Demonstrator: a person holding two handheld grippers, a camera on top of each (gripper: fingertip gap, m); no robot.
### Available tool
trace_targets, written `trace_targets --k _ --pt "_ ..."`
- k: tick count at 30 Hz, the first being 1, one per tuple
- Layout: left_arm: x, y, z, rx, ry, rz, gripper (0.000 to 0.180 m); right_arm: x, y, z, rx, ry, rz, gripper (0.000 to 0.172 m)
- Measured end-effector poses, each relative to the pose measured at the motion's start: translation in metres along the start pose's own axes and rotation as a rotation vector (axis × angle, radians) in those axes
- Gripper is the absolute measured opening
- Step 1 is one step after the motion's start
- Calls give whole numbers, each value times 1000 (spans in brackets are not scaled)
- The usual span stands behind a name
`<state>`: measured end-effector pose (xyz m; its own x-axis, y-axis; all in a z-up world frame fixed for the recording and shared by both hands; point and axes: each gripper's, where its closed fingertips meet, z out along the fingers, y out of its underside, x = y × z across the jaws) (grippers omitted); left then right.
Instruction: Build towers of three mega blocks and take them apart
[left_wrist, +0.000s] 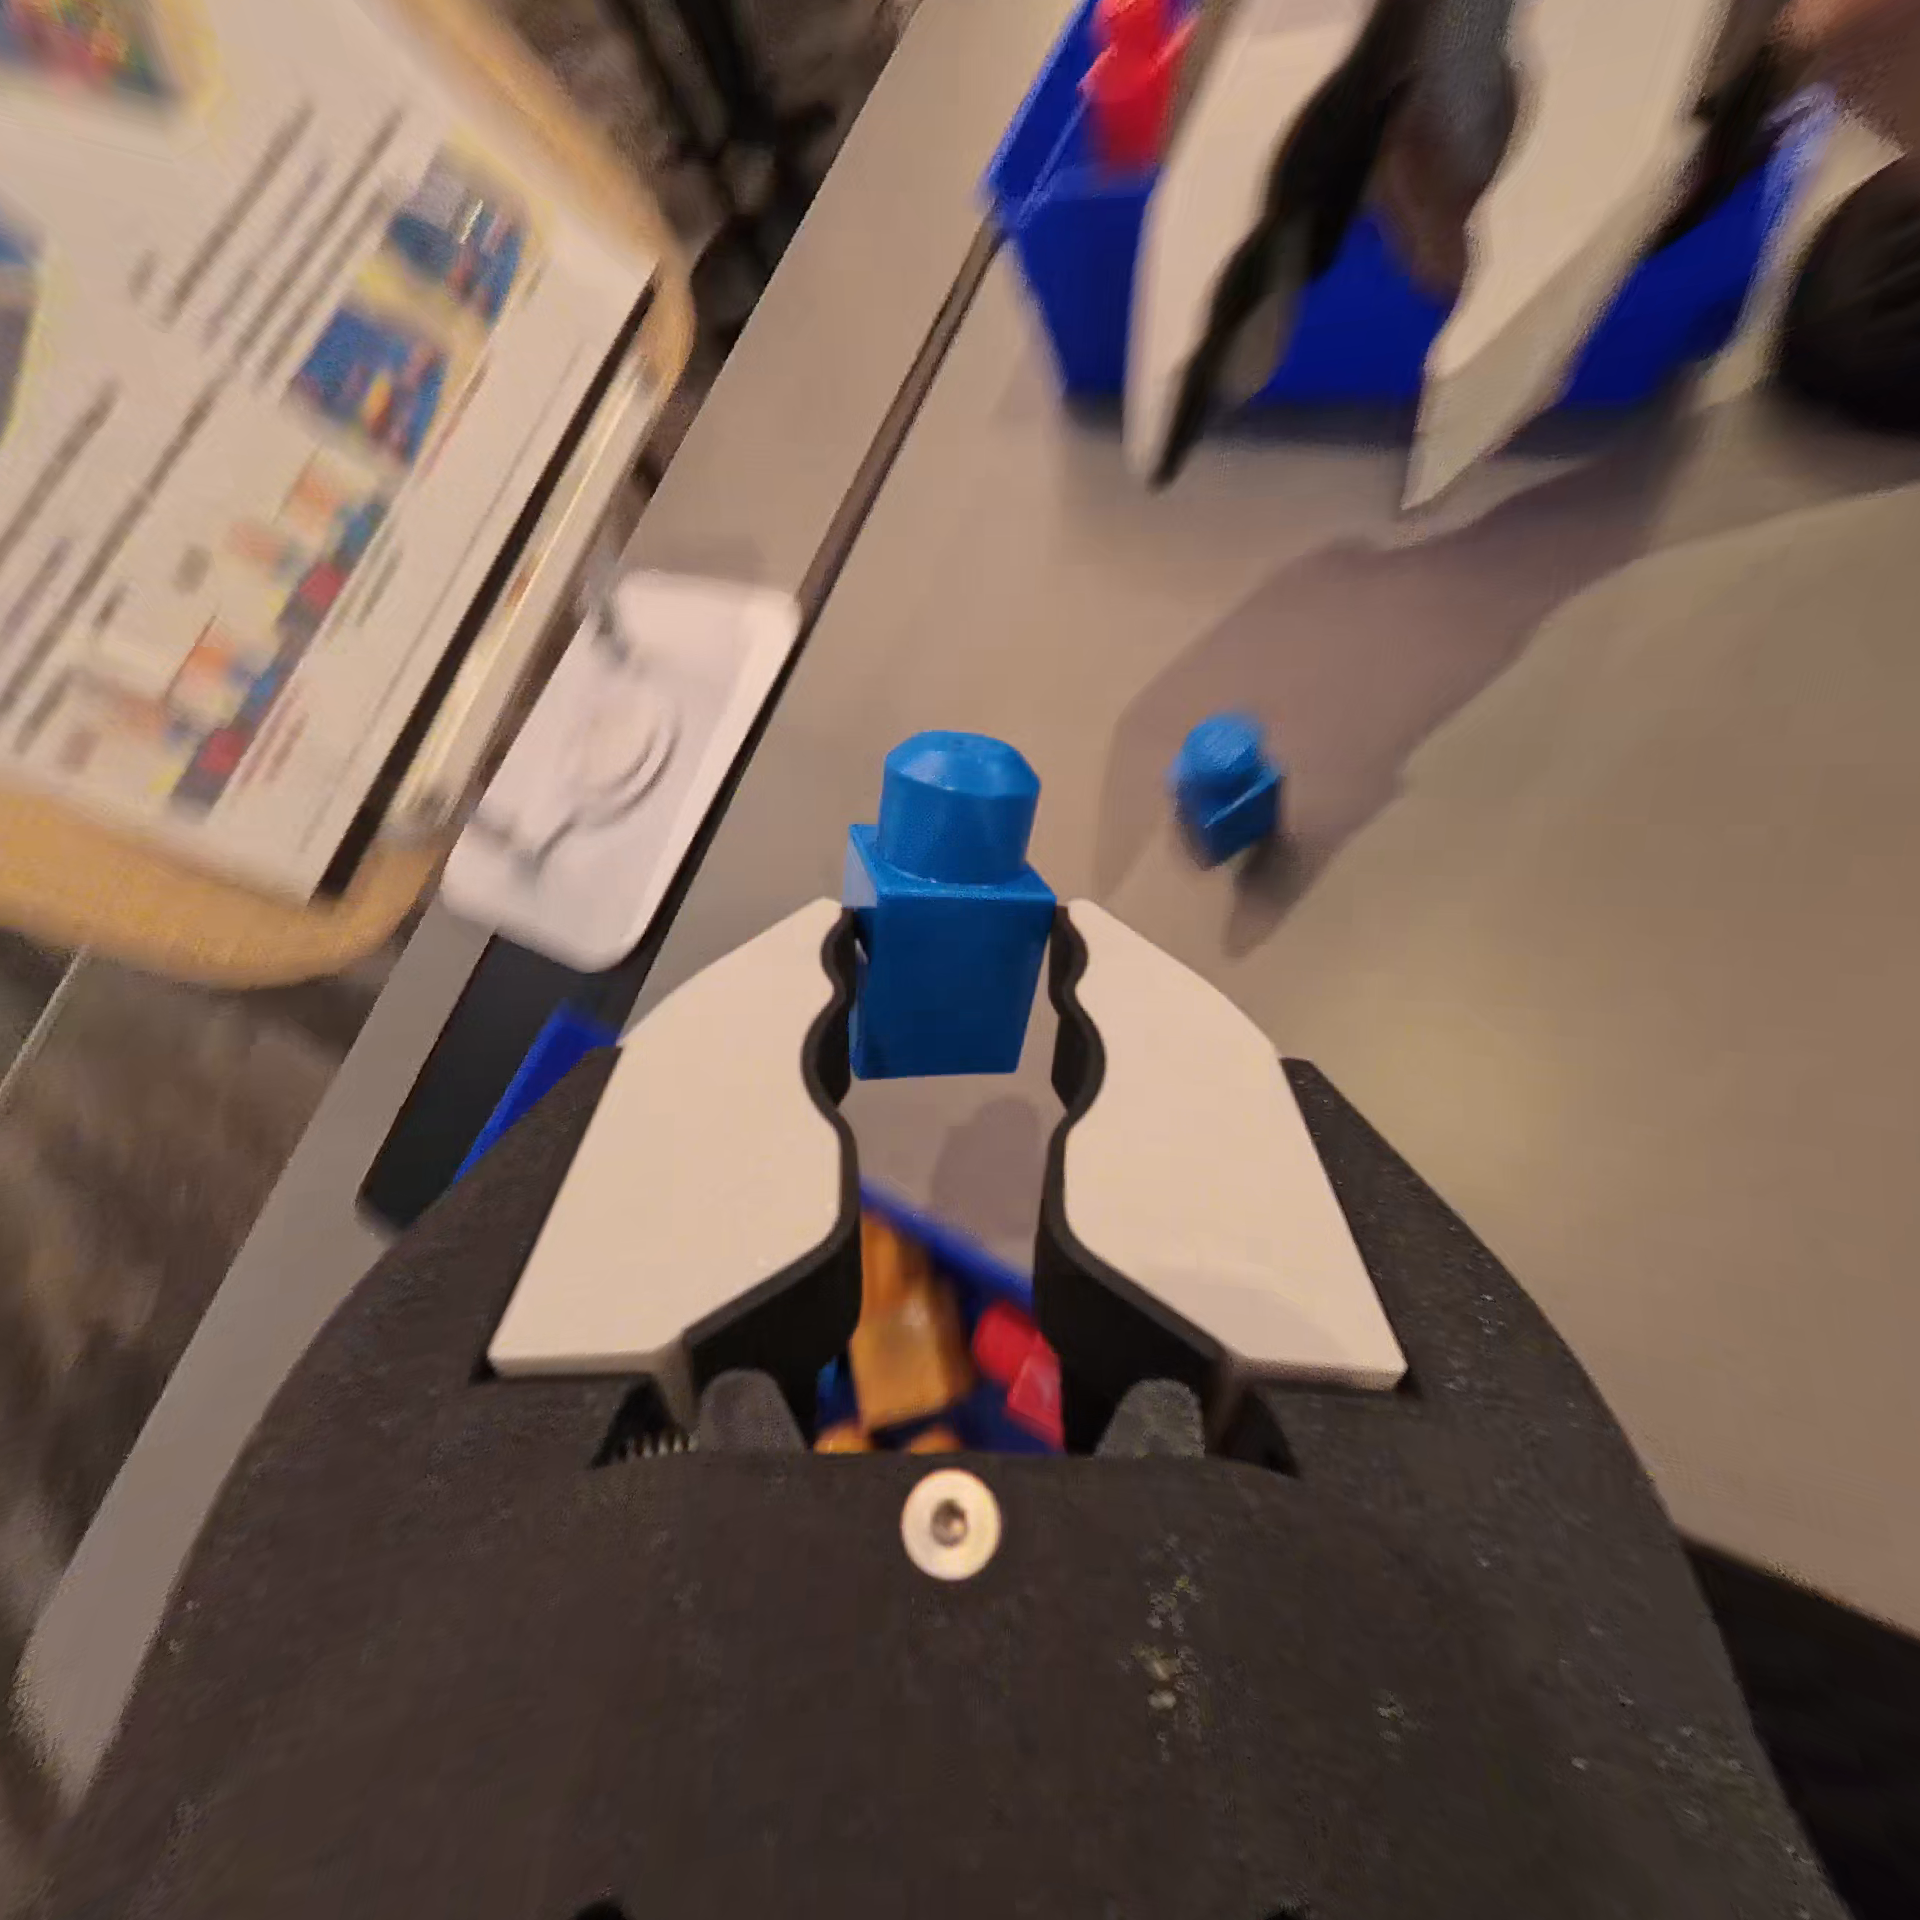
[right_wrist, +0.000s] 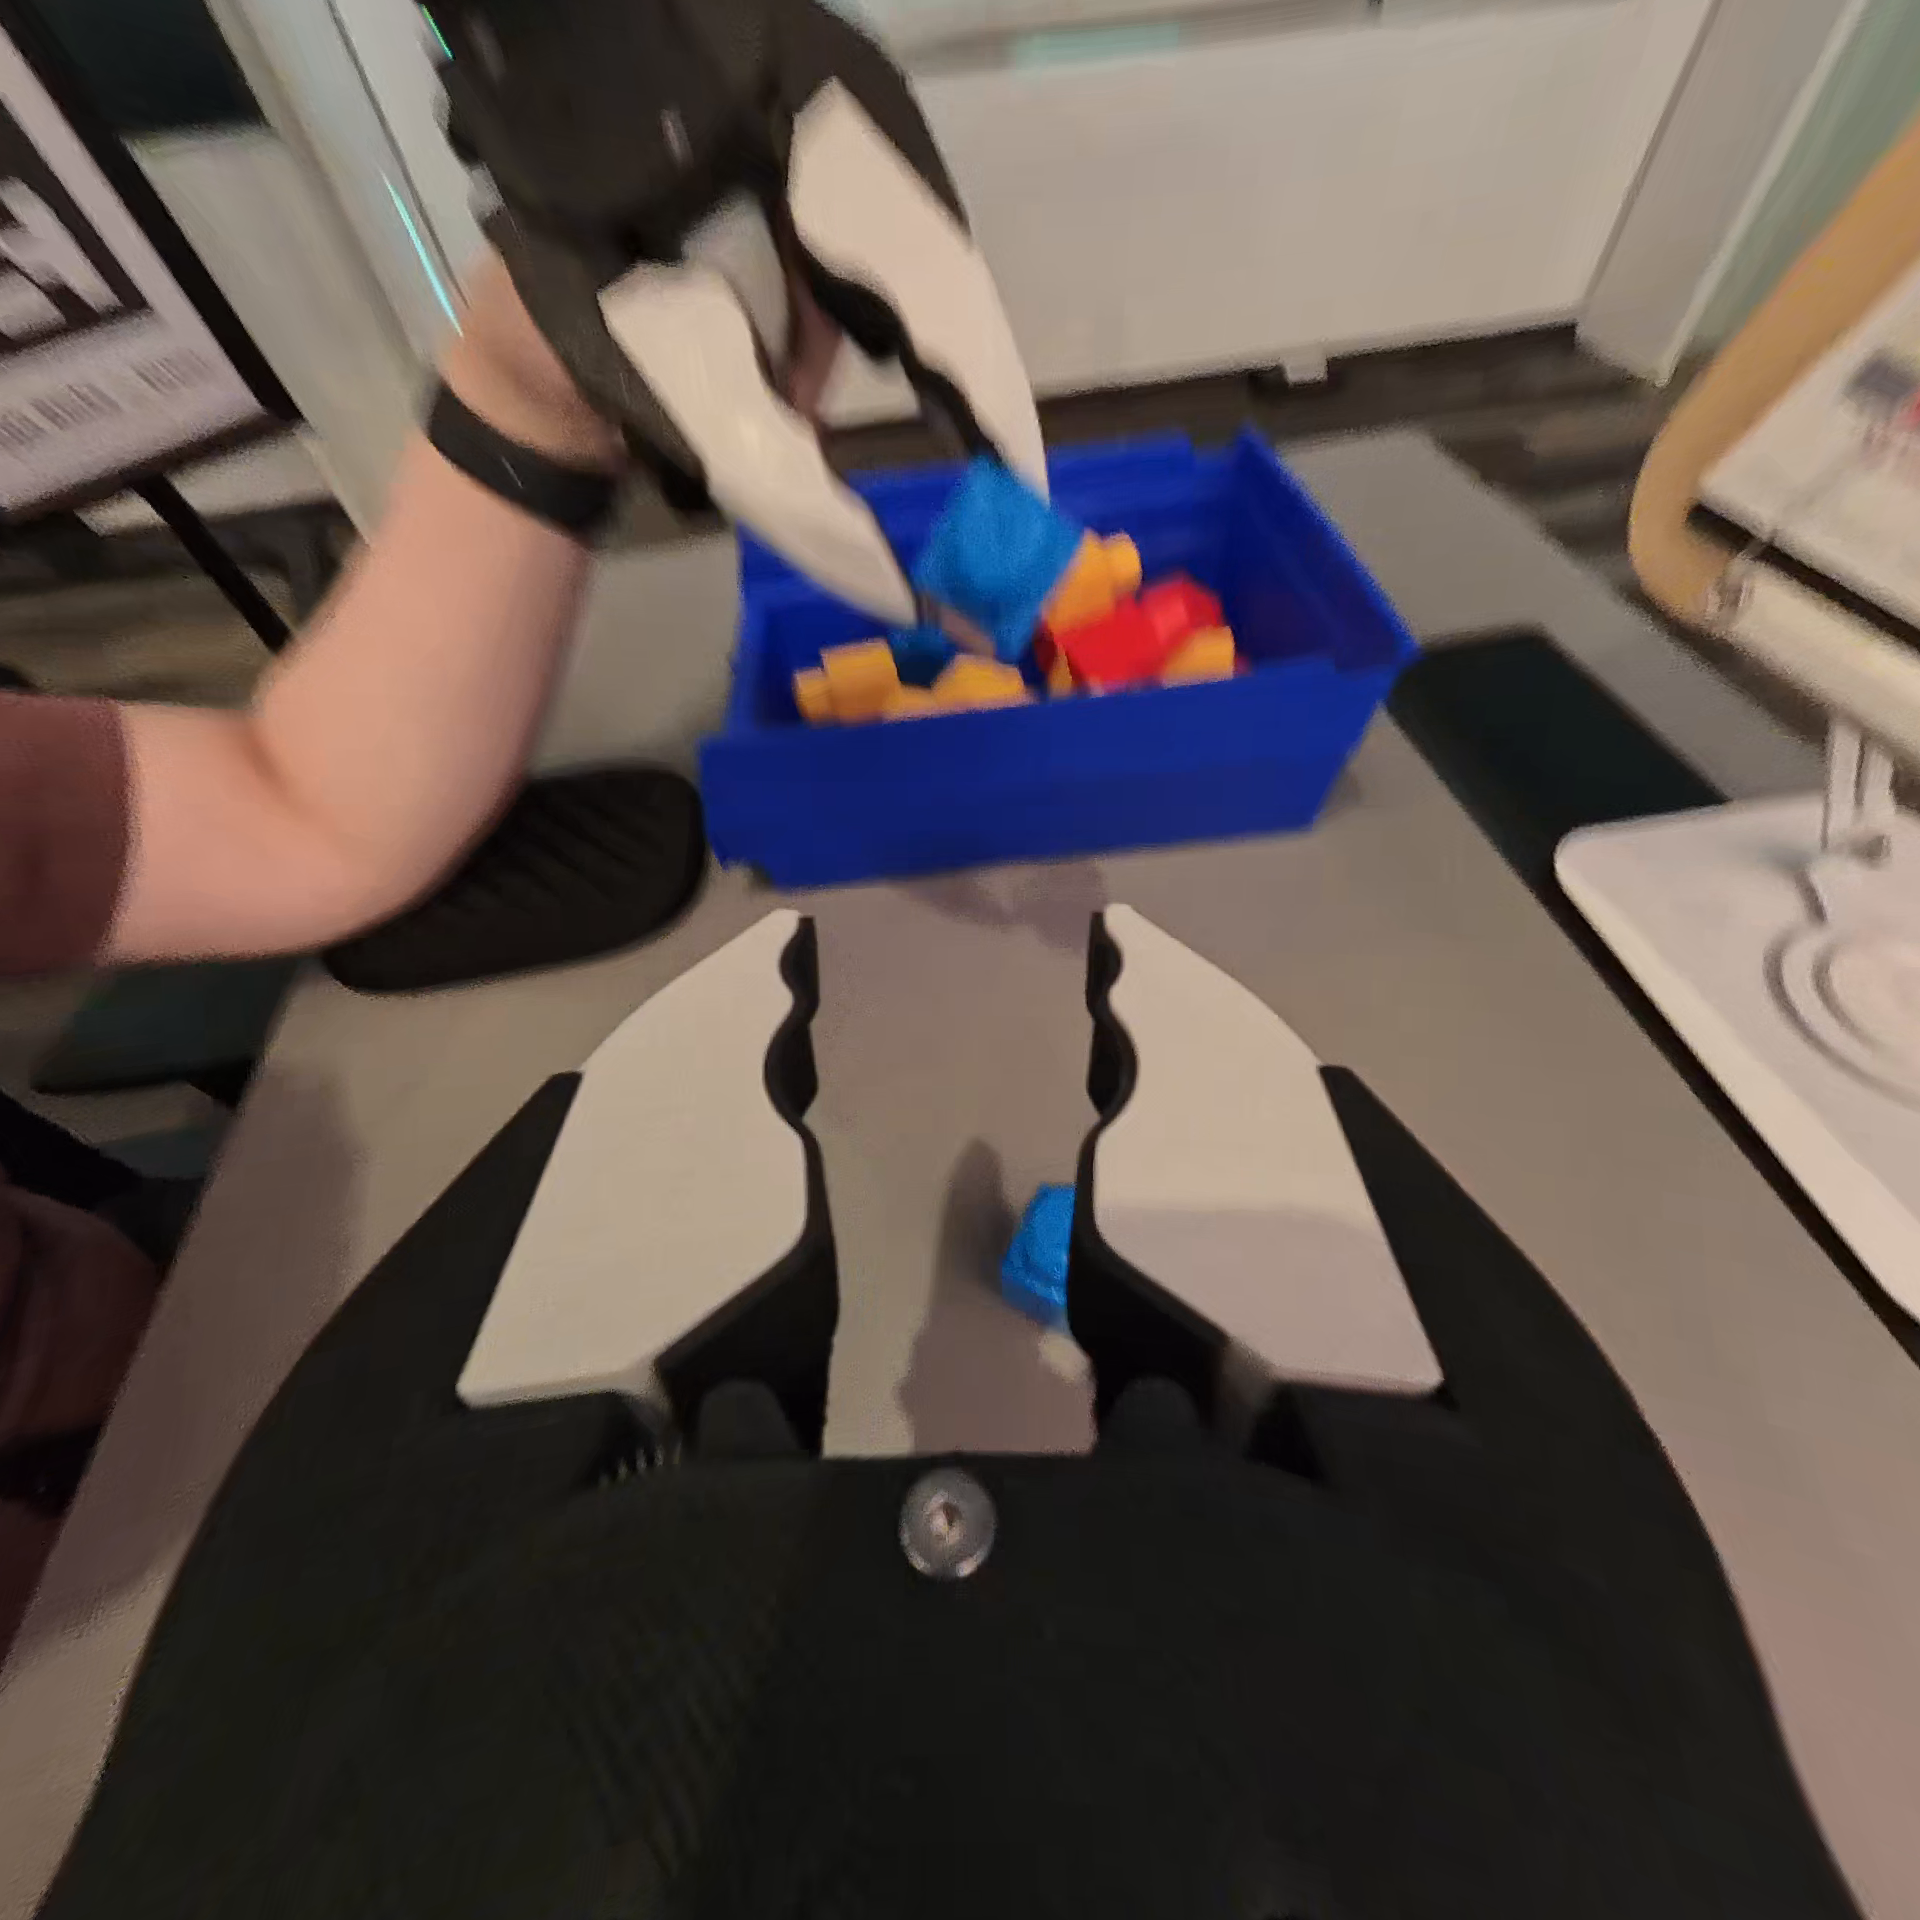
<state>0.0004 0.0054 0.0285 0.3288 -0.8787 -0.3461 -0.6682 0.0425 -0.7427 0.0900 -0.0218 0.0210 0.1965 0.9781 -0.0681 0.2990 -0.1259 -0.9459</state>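
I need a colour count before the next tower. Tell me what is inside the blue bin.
In the right wrist view the blue bin holds loose orange blocks and red blocks. The left gripper, holding a blue block over it, and the bin's near wall hide whatever lies deeper.

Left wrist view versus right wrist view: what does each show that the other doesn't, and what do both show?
Only the left wrist view: the left claw close up, pads pressed on an upright blue block, and a blurred poster board.

Only the right wrist view: a forearm with a black wristband, and yellow and red blocks filling a blue bin.

Both: the grey table, the loose blue block on it, the held block, a white stand base, and the open, empty right claw.
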Motion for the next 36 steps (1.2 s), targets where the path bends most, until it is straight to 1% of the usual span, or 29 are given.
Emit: trace_targets --k 1,3,5,7,9,13,14,15,16,17,18,20,22,23,24,25,27,30,31,33,35,36 --pt "12 -15 7 43 42 21 35 -5 -12 -4 65 -19 -1 52" --pt "26 -36 20 93 73 43 35 -9 -28 -10 168 -30 30 52" --pt "34 -47 28 120 90 39 35 -8 -31 -10 186 -28 99 56" --pt "41 -51 34 127 116 33 35 -5 -29 -6 188 -23 159 58" --pt "38 -53 39 116 79 31 35 -2 -29 -2 217 -14 223 58" --pt "40 -54 48 93 59 35 35 6 -19 9 221 7 390 57" --pt "41 -53 51 76 55 38 35 8 -17 11 228 11 423 54" --pt "38 -51 53 56 20 45 36 11 -16 11 245 18 458 50" --pt "39 -52 55 49 13 39 43 16 -15 10 263 34 479 36" --pt "43 -54 56 50 36 17 51 17 -13 8 266 29 478 31" --pt "45 -55 55 37 44 7 53 20 -9 9 242 29 482 28" --pt "35 -43 44 -40 -12 30 61 28 2 8 174 68 459 28" --pt "11 -22 23 -109 -112 9 63 41 16 5 83 159 398 28" --pt "-8 -6 8 -164 -190 -27 64 49 26 3 14 223 357 28" --pt "-29 15 -7 -226 -289 -79 64 57 38 1 -69 287 313 28" --pt "-46 38 -20 -288 -353 -141 65 66 50 -2 -148 353 271 28" --pt "-63 79 -32 -363 -372 -277 65 84 69 -8 -257 472 213 29" --pt "-85 122 -25 -395 -389 -530 65 105 93 -11 -327 577 199 29" --pt "-90 129 -18 -390 -391 -605 64 110 100 -12 -349 603 203 29" --pt "-98 133 -1 -329 -390 -715 57 118 114 -14 -392 644 205 29" --pt "-99 143 12 -352 -405 -807 62 123 124 -14 -417 661 213 29" --pt "-97 149 17 -390 -412 -842 70 124 128 -14 -428 662 222 29"
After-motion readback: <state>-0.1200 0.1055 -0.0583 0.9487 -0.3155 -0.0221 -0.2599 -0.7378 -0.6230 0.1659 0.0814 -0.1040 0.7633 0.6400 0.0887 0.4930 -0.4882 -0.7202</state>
